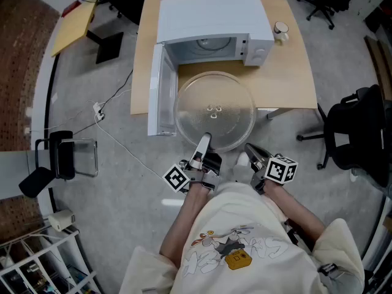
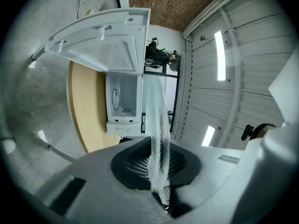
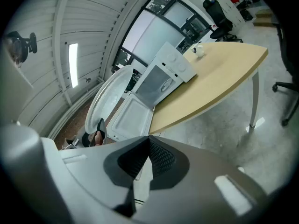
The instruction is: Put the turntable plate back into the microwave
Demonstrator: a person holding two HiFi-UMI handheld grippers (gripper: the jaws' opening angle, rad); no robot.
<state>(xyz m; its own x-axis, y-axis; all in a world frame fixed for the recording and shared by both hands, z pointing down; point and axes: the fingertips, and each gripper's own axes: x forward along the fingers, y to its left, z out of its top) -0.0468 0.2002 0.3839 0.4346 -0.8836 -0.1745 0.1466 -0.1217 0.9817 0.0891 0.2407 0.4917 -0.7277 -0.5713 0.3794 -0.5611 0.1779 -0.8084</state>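
1. Plate first: your glass turntable plate [image 1: 214, 109] is out in front of the microwave [image 1: 211, 23], not inside it.
2. Your left gripper [image 1: 204, 141] pinches the plate's near edge, and its jaws are closed tight on the glass.
3. Your right gripper [image 1: 251, 150] is squeezed closed with nothing in it, just beside the plate's rim.
4. The microwave door [image 1: 159, 90] stands wide open on the left.
5. The plate may be resting on the table [image 1: 294, 72] — it's hard to tell from above.
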